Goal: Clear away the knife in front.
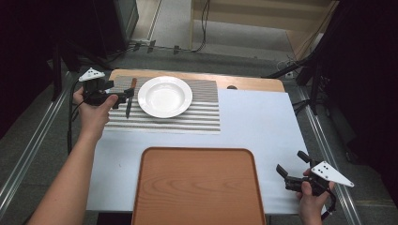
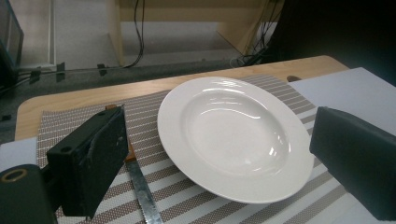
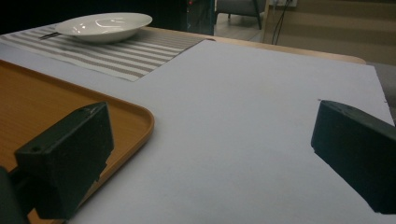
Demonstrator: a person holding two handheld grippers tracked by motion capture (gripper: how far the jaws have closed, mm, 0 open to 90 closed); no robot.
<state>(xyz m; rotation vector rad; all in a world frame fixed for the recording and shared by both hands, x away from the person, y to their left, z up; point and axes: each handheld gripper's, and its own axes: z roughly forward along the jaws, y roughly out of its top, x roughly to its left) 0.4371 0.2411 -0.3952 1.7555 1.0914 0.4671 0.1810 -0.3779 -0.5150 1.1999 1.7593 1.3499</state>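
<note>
Place setting under way: we hold our left gripper (image 1: 123, 98), jaws wide and empty, beside a round white ceramic plate (image 1: 164, 96) and knife (image 2: 144, 195) on the striped mat (image 1: 202, 119). Our right gripper (image 1: 287, 171) waits open; the wooden tray (image 1: 199, 187) looks unused.

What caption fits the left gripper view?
Open left hand-held gripper faces a white plate on a striped placemat, knife alongside.

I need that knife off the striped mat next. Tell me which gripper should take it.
Left. The left gripper is open right at the knife beside the plate, blade near its jaw. The right gripper is open too, far off past the tray.
</note>
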